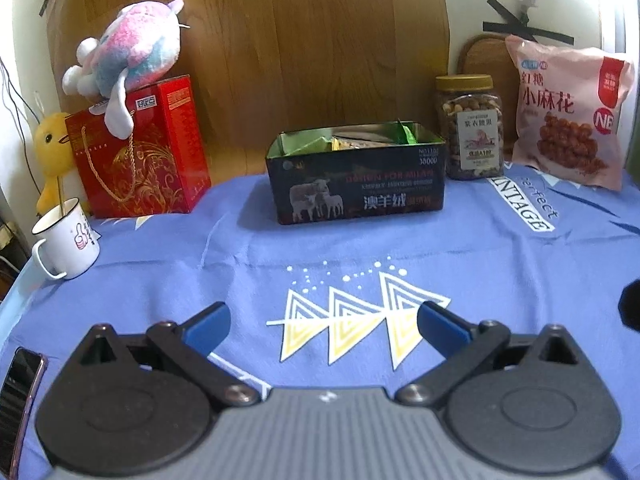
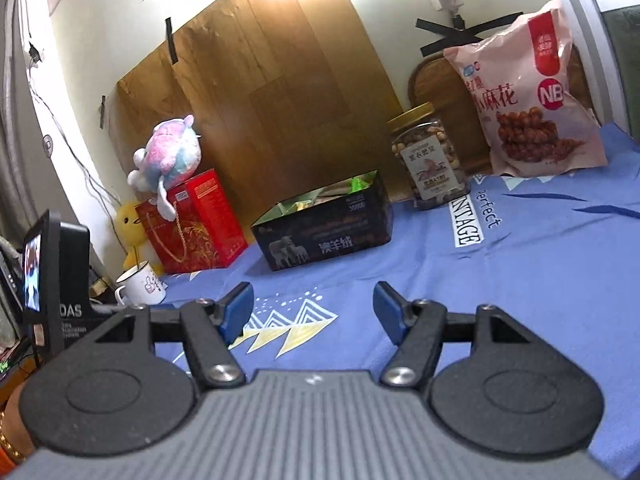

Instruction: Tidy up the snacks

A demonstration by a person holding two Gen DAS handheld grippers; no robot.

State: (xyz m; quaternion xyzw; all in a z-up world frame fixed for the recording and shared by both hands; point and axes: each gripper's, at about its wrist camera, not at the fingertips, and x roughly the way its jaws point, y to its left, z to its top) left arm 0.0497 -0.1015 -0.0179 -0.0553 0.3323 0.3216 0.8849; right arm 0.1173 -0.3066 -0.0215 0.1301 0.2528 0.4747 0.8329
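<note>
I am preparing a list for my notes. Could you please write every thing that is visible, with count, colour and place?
open box: 1, black, centre, packets inside
nut jar: 1, clear, gold lid, right of box
snack bag: 1, pink, far right
gift bag: 1, red, left
plush toy: 1, pink-blue, on gift bag
duck toy: 1, yellow, behind mug
mug: 1, white, left edge
phone: 1, dark, near left
cloth: 1, blue, underneath
left gripper: open, empty
right gripper: open, empty

Bare blue cloth [image 1: 168, 280] lies open up to the dark box [image 1: 356, 196]. A red carton [image 1: 140, 152] and a mug [image 1: 66, 240] crowd its left; a nut jar [image 1: 469, 128] stands close on its right.
</note>
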